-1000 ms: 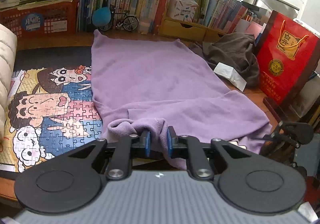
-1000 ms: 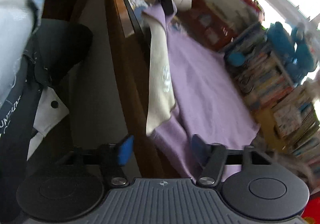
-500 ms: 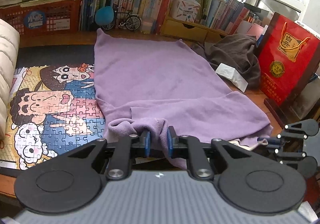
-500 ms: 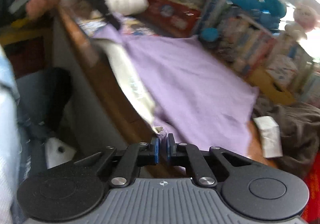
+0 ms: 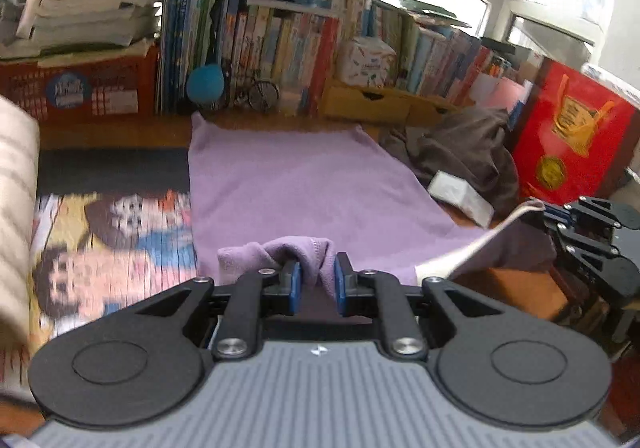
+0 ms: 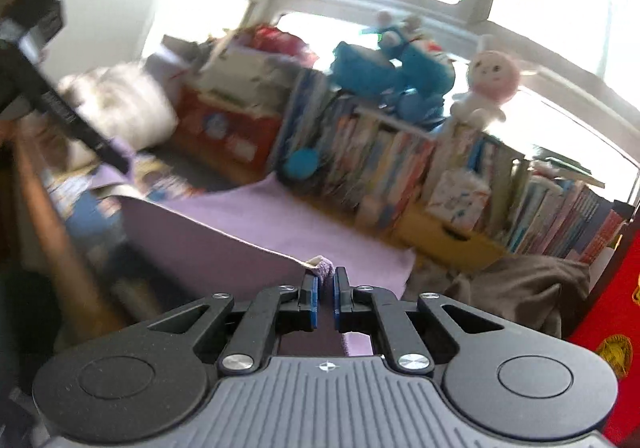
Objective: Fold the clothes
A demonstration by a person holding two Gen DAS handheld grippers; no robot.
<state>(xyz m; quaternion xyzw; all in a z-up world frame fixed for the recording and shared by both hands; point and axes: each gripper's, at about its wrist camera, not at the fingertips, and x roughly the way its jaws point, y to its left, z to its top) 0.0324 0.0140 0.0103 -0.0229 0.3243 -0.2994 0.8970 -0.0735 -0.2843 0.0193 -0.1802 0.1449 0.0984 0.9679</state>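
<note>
— Where is the purple garment (image 5: pixel 304 184) right now?

— Spread flat on the wooden table (image 5: pixel 116 134), its far edge up by the row of books (image 5: pixel 280 44), its near edge raised off the top between my two tools.

— What has your left gripper (image 5: pixel 317 282) got?

— A bunched fold of the purple cloth, pinched between the blue pads (image 5: pixel 295 286); the jaws stand narrow, with the wad of fabric filling the gap.

— And the right gripper (image 6: pixel 325 298)?

— Nearly closed, nipping a thin corner of the same garment (the pale inner side shows along that lifted edge). Its pads press on the cloth.

— What lies around it?

— A jigsaw puzzle (image 5: pixel 112 244) touching the garment's left edge, a dark grey garment (image 5: pixel 468 152) heaped to the right with a small white box (image 5: pixel 460 196) beside it, and a red gift bag (image 5: pixel 572 132) beyond.
</note>
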